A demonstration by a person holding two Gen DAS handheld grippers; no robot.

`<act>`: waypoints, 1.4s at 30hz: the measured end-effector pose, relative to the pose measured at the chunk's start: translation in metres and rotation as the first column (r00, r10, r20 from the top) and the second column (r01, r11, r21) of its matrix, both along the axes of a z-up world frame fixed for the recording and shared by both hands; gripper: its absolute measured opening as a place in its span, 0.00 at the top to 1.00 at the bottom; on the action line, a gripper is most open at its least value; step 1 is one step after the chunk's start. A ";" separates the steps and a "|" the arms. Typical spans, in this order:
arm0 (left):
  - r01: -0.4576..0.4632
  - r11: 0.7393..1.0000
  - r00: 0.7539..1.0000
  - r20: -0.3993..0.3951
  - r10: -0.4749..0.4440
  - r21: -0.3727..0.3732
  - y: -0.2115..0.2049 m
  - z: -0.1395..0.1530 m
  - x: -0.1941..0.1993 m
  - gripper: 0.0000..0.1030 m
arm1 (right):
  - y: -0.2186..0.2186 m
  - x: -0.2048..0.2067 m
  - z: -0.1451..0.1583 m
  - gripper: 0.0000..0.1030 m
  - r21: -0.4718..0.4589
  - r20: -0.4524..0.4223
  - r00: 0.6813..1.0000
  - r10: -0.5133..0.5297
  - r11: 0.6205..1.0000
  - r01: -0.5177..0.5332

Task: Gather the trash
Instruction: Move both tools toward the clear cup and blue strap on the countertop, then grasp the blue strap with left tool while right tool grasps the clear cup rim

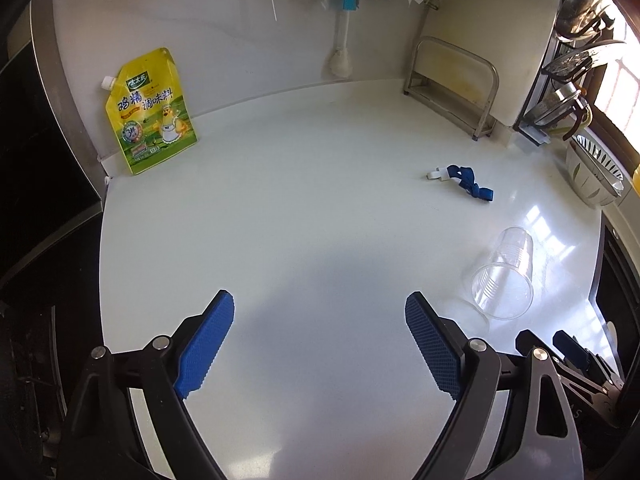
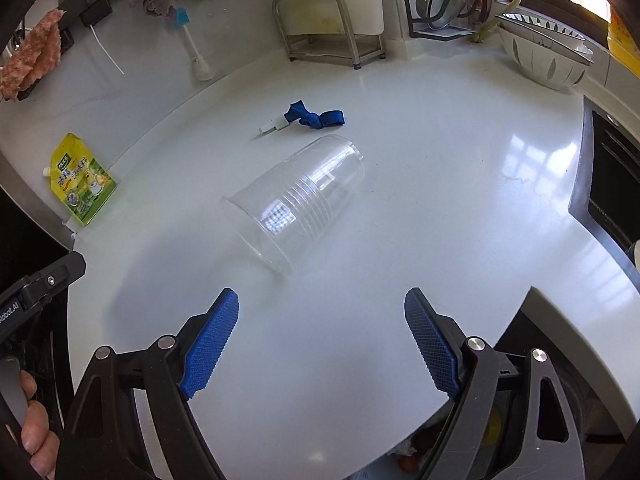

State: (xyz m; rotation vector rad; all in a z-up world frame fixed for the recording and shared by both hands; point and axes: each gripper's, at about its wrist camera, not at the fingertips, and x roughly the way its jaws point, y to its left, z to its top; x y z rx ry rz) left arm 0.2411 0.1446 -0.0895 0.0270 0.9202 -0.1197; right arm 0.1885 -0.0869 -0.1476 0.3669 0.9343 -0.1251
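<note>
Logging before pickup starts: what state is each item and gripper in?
Clear plastic cup: on its side, empty.
Blue strap: lying knotted on the counter.
Yellow seasoning pouch: upright against the wall, capped.
Left gripper: open, empty.
Right gripper: open, empty.

I see a glossy white counter [image 2: 440, 184] under both sets of jaws. A clear cup [image 2: 298, 204] lies on its side just ahead of my right jaws, rim toward them. Beyond it lies a knotted blue strap [image 2: 316, 117] with a white clip. A yellow pouch [image 1: 150, 114] stands far ahead of my left jaws, leaning against the wall. A metal rack [image 1: 454, 84] and bowls [image 2: 544, 54] sit at the back.
</note>
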 end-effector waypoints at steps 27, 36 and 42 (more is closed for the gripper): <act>0.073 0.997 0.997 -0.030 -0.074 -0.032 -0.016 -0.018 0.036 0.17 | -0.009 0.084 -0.020 0.79 -0.078 0.058 0.992 -0.113 0.990 0.118; 0.203 0.976 0.979 -0.006 -0.204 -0.074 -0.084 -0.019 0.076 0.17 | -0.057 0.065 -0.006 0.92 -0.010 0.096 0.980 -0.174 0.984 0.176; 0.270 0.958 0.962 0.002 -0.271 -0.096 -0.138 -0.029 0.110 0.17 | -0.094 0.038 0.005 0.93 0.003 0.125 0.961 -0.247 0.969 0.249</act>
